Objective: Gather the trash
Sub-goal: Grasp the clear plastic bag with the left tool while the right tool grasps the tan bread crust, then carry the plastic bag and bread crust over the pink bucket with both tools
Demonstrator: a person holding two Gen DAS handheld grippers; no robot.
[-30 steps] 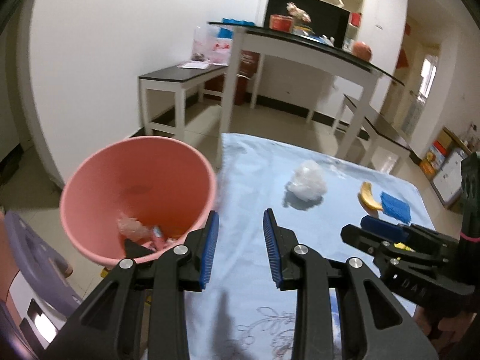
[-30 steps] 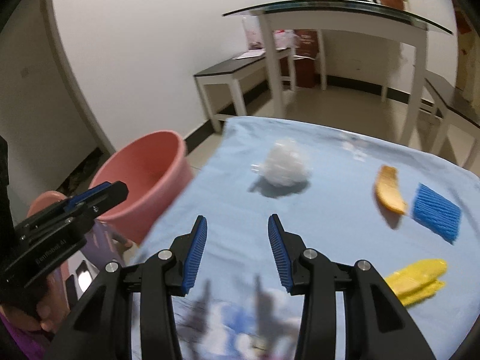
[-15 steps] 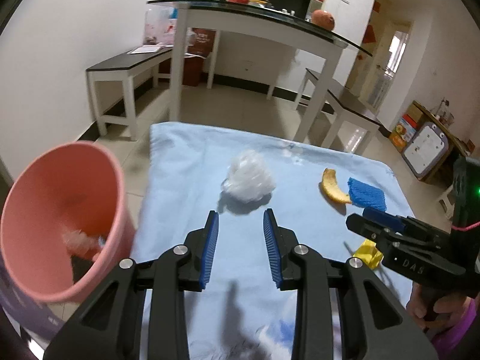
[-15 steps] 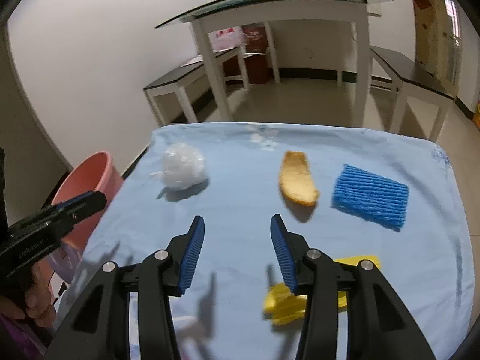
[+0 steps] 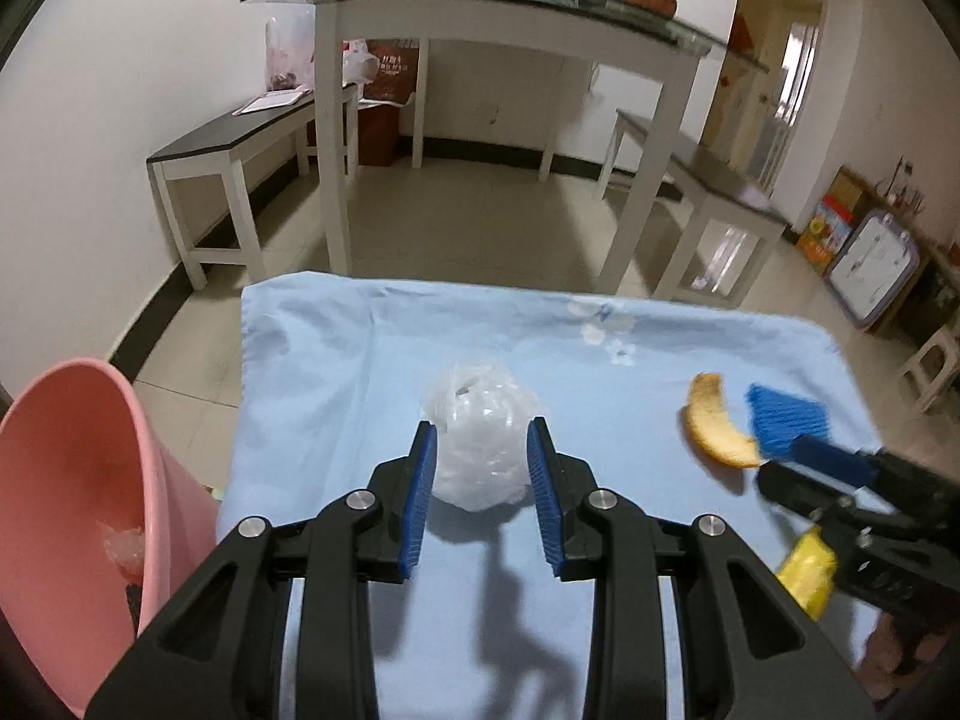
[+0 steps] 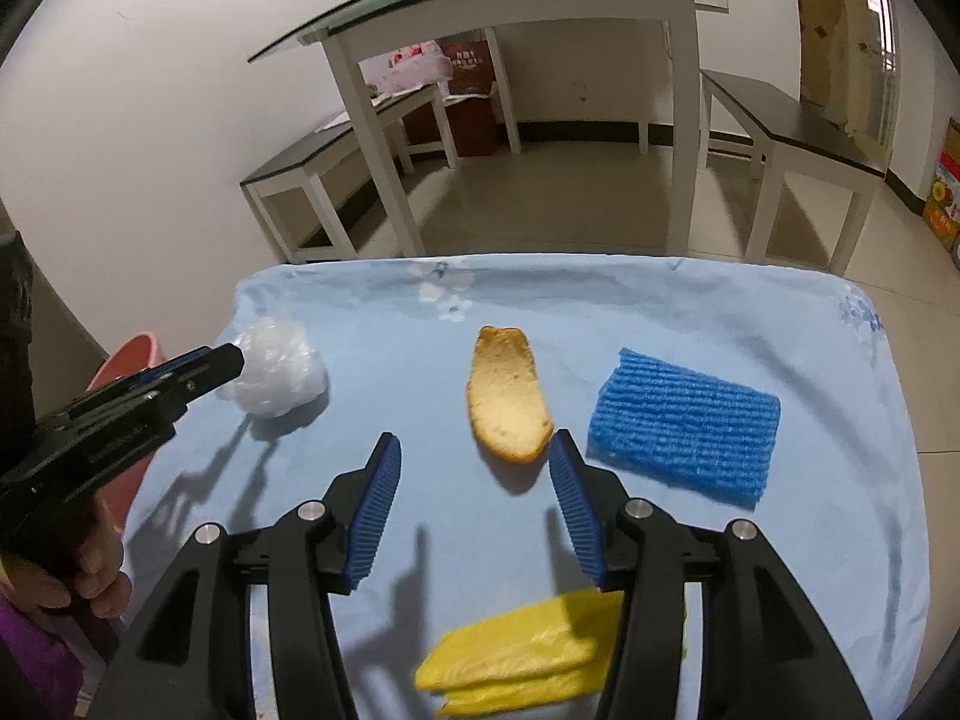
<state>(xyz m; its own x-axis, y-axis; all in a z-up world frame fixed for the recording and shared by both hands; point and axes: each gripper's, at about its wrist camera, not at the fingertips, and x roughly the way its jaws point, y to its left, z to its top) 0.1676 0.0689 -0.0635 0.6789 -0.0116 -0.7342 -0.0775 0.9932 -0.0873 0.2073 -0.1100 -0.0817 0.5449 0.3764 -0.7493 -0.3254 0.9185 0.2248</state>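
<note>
Claws spread over the trash

Left claw is gaping around the white plastic wad; right claw is hanging wide before the peel. Blue sponge is lying beside it, pink bin sitting off the worktop.

A crumpled white plastic wad lay on the blue-clothed bench, well left of a curved peel. A yellow wrapper lay nearest. The pink bin beside the bench held scraps
</note>
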